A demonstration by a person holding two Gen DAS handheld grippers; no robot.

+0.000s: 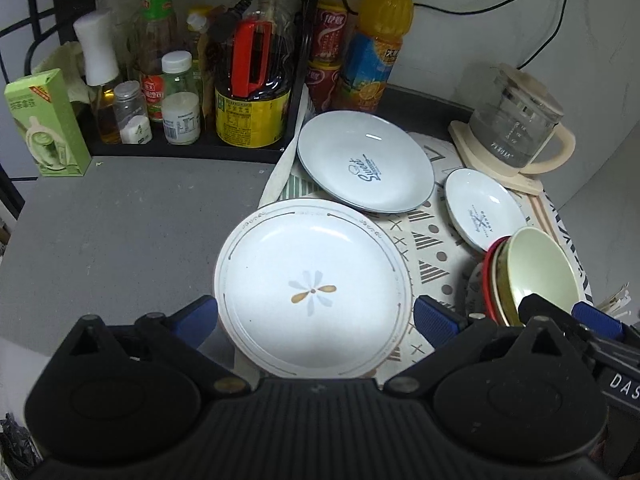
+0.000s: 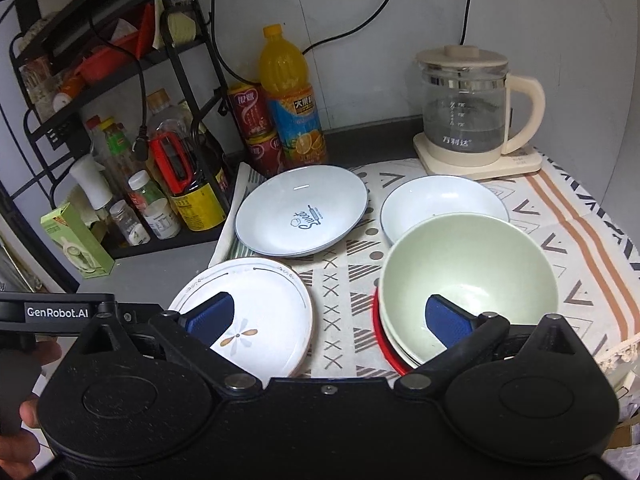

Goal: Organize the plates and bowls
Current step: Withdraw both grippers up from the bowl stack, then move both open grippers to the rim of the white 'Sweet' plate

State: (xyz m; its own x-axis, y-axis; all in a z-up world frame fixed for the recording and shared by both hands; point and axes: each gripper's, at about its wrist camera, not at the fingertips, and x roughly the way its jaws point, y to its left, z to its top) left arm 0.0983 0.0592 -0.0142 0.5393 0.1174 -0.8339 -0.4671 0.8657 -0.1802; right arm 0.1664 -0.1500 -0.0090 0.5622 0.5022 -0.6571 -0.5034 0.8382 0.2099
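While both claws hang wide open over the near edge of the counter with nothing between their blue pads, neither has hold of a dish yet. Seen from the left wrist, the left gripper [image 1: 316, 316] straddles the near part of the flower plate [image 1: 314, 288], one pad off each side of its rim and apparently clear of it, which reads as lining up to take that plate by its edge. Seen from the right wrist, the right gripper [image 2: 334, 320] hovers between that same plate on its left and the bowl stack [image 2: 468, 292] on its right: a pale green bowl nested in others, with a red rim showing at the bottom. The bowls are nested mouth up, which keeps them compact and steady, so they look already sorted. Farther back on the patterned cloth [image 2: 560, 220] lie the blue-rimmed plate [image 2: 300, 210], slightly tilted with its far edge raised, and to its right the small white dish [image 2: 440, 196], partly hidden behind the bowls. All the plates sit face up and apart from one another, so stacking them seems the work left. Being round, they have no long axis; only the printed lettering gives direction. At the far left stand condiment bottles on a rack [image 2: 120, 128]; a glass kettle [image 2: 464, 112] sits at the far right.
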